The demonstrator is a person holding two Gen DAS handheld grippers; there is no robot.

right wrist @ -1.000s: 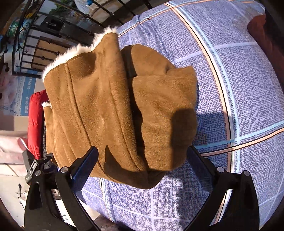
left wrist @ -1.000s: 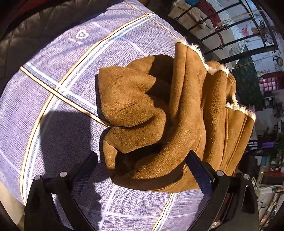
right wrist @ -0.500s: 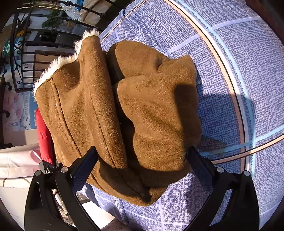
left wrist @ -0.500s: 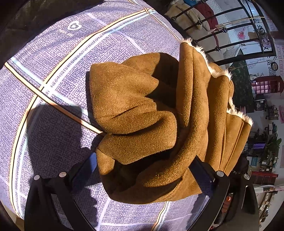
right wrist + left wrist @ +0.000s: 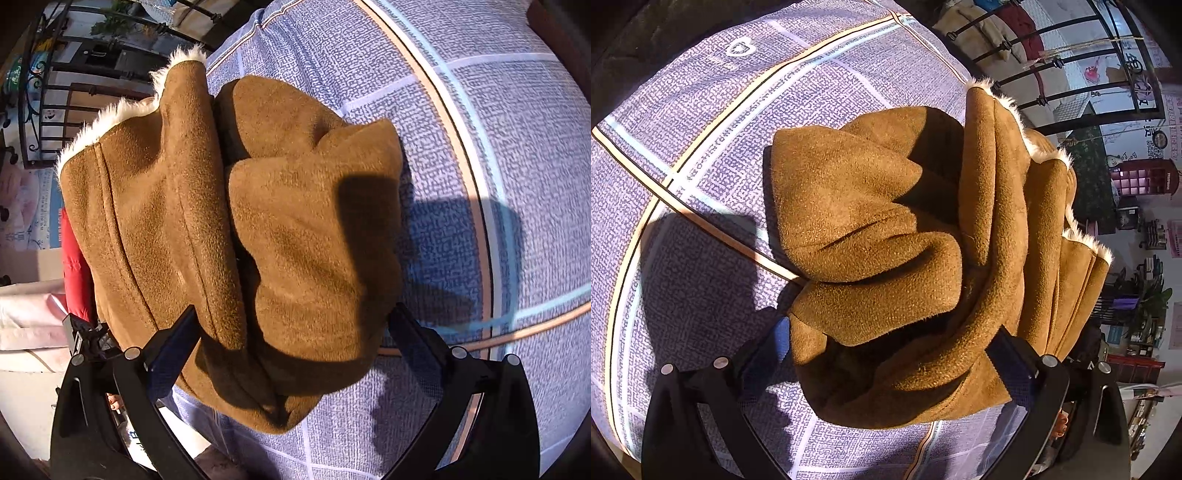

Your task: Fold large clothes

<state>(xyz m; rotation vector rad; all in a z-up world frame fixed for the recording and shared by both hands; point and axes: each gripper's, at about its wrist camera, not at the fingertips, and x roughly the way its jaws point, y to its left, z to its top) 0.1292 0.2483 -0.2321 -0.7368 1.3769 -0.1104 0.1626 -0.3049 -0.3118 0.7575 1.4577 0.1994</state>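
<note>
From the left wrist view, the brown coat (image 5: 905, 266) lay bunched in thick folds on the bed (image 5: 701, 155), which wore a lilac checked cover with tan and pale blue stripes. The coat's cream fleece lining (image 5: 1030, 144) showed along its far right edges. The left gripper (image 5: 890, 350) stood wide, its two black fingers (image 5: 764, 350) spread to either side of the near end of the bundle; the left finger sat just beside the fabric and the right finger touched or nearly touched a fold, though I could not tell whether either pressed in. A dark shadow (image 5: 698, 266) fell across the cover to the left of the coat. Beyond the far right edge of the bed stood a black metal railing (image 5: 1052, 70) and a cluttered room.

From the right wrist view, the same coat (image 5: 240, 229) sat near the left edge of the bed (image 5: 480, 129), its fleece lining (image 5: 122, 110) peeking out at the far left. The right gripper (image 5: 291, 332) was also spread wide, the near end of the folded pile lying between its fingers (image 5: 173, 343), close to both. Something red (image 5: 75, 273) showed past the bed's left edge, with the railing (image 5: 51, 88) further off.
</note>
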